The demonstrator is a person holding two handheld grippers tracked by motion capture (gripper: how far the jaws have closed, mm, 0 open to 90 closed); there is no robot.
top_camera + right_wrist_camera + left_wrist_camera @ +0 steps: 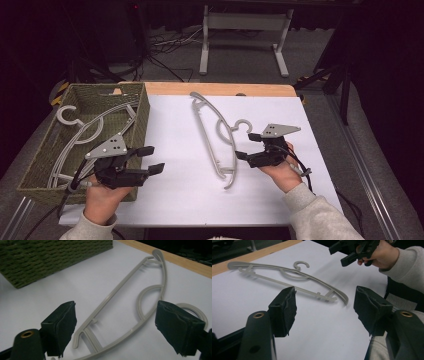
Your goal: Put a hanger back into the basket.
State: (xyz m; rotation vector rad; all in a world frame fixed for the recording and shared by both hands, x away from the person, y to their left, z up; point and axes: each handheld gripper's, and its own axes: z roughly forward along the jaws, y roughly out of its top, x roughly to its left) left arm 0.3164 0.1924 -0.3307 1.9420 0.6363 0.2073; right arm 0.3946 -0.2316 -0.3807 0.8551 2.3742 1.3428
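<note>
A grey plastic hanger point(215, 135) lies flat on the white table top point(175, 190), its hook toward the right. My right gripper point(246, 145) stands open just right of the hanger's near half, pointing left at it. In the right gripper view the hanger point(110, 297) lies on the table beyond the open gripper point(115, 322), with neither pad touching it. My left gripper point(152, 159) is open and empty by the basket's near right corner. In the left gripper view my left gripper point(324, 302) points across at the hanger point(287, 275) and the right gripper point(342, 255).
A green woven basket point(142, 120) stands at the table's left and holds several grey hangers point(90, 130). Its side shows in the right gripper view as the basket point(50, 257). A wooden strip point(220, 89) runs along the table's far edge. Beyond it stands a white frame leg point(204, 45).
</note>
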